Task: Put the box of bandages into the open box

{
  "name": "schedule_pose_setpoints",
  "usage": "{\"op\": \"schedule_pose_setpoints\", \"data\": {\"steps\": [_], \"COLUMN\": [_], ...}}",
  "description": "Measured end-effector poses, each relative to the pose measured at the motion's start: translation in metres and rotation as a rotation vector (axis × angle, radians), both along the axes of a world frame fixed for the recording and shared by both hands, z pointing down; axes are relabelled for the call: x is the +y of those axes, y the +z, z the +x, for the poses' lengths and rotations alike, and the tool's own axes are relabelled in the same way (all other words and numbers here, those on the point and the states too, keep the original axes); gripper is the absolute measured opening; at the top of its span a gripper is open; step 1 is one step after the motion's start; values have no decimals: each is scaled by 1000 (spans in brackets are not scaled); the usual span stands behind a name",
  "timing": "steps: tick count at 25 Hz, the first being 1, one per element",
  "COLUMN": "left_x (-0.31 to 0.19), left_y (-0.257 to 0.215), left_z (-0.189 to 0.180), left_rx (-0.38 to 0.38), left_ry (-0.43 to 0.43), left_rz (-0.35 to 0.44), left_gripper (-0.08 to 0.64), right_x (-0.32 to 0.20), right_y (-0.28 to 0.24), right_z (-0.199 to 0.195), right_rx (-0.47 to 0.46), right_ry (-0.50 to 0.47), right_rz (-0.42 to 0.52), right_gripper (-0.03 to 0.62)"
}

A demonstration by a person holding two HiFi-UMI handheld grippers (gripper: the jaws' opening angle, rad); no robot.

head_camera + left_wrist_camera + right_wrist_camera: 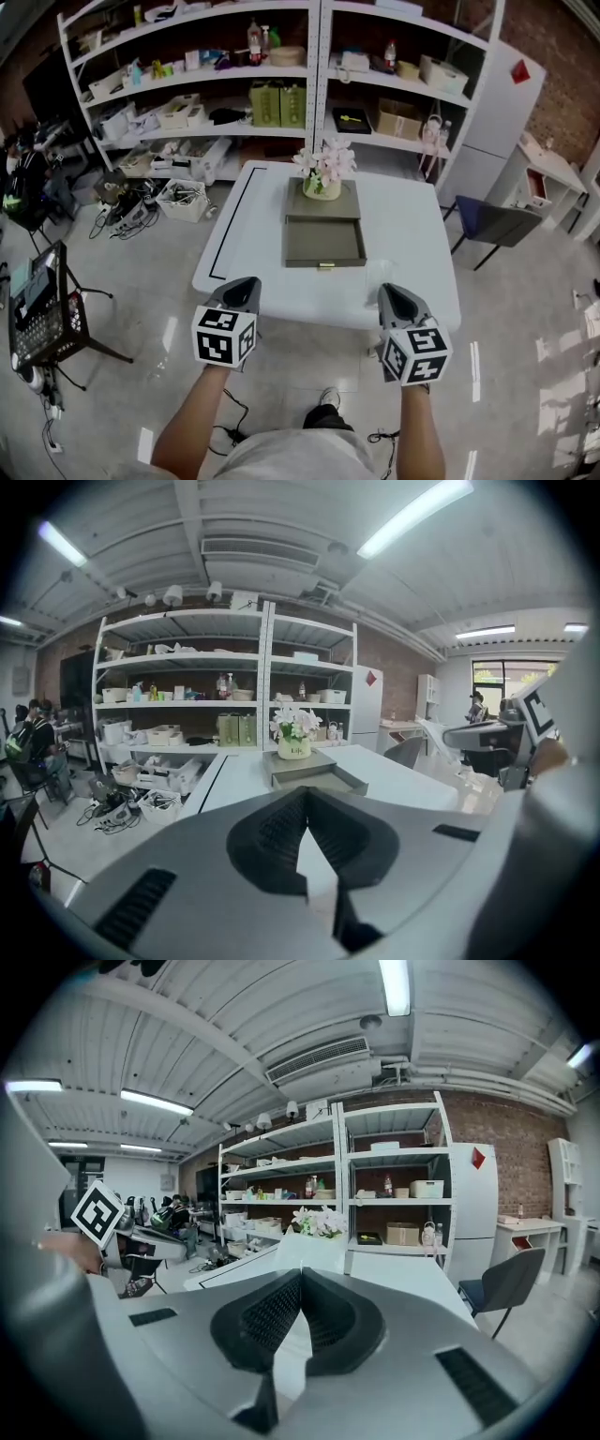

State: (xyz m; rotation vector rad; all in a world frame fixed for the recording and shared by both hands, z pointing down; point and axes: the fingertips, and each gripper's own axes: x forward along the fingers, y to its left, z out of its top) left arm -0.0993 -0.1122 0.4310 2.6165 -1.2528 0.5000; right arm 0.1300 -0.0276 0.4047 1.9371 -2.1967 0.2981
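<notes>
Hanging by the table (403, 234), left gripper (244, 289) and right gripper (397, 295) are closed, empty. A reach could tip the flowers (324, 167).

Shelf clutter (178, 114) too small and distant for sure names.
</notes>
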Motion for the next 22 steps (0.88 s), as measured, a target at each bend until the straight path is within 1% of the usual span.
{"op": "schedule_pose_setpoints", "data": {"steps": [5,9,18,22], "left_x": [-27,-42,-71,-78], "left_y": [0,1,8,12], "left_z": [34,54,85,90], "left_rx": [-9,-15,-26,-35], "left_ry": [-14,-32,-88,-121], "left_rz": [-2,-10,-19,-25], "left_gripper": [4,5,5,5], "right_x": [-32,-53,-93,-105], "right_y": [7,8,18,23], "right_z": [25,45,78,87], "right_rx": [-4,-7,-28,-32], "right_ry": [-45,-73,-140,-174], "right_rz": [-15,-22,-35,-45], "right_gripper": [5,5,5,5]}}
